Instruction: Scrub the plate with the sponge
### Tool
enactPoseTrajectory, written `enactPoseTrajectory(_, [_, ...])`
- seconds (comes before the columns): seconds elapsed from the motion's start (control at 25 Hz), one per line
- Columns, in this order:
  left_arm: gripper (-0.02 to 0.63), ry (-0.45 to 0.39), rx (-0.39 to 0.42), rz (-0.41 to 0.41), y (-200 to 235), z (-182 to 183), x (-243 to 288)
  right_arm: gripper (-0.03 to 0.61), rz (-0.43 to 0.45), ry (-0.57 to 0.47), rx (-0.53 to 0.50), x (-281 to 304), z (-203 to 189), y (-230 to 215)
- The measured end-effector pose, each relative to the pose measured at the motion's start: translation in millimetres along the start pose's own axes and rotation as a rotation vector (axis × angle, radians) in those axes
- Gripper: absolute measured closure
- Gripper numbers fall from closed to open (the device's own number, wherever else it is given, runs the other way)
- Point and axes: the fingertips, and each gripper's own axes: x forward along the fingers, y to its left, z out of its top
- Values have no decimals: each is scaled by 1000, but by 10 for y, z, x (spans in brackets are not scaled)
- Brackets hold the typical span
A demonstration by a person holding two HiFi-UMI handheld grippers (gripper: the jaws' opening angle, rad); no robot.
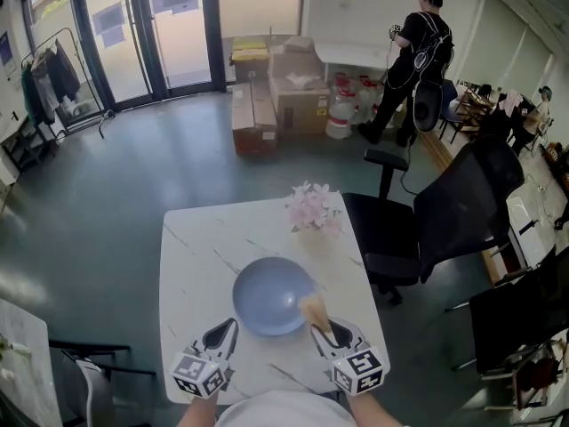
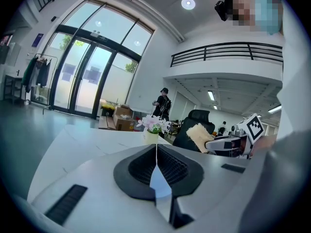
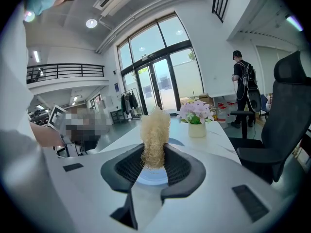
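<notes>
**Sponge in hand, plate not pinned down**

The right gripper (image 3: 154, 163) was clamped on the lower end of a scruffy, fibrous sponge (image 3: 155, 137), which poked up over the near-right rim of the blue plate (image 1: 267, 294) sitting mid-desk (image 1: 191, 247). The left gripper (image 2: 156, 152) was clenched shut with nothing I could see in it, parked just by the plate's near-left edge. My worry was that nothing seemed to pin the plate, so a hard scrub could've skated it toward the flower vase (image 1: 312, 212). Also, with such a floppy sponge pinched only at one end, pressing down might've folded it or worked it loose.
</notes>
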Motion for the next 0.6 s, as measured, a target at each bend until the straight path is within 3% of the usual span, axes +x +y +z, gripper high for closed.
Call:
enactPoseTrajectory(0.28, [580, 83, -19, 46, 250, -251, 164, 454, -8, 13, -1, 15, -18, 8])
enactPoseTrajectory(0.6, [580, 186, -225, 56, 528, -631, 422, 454, -4, 31, 0, 36, -50, 27])
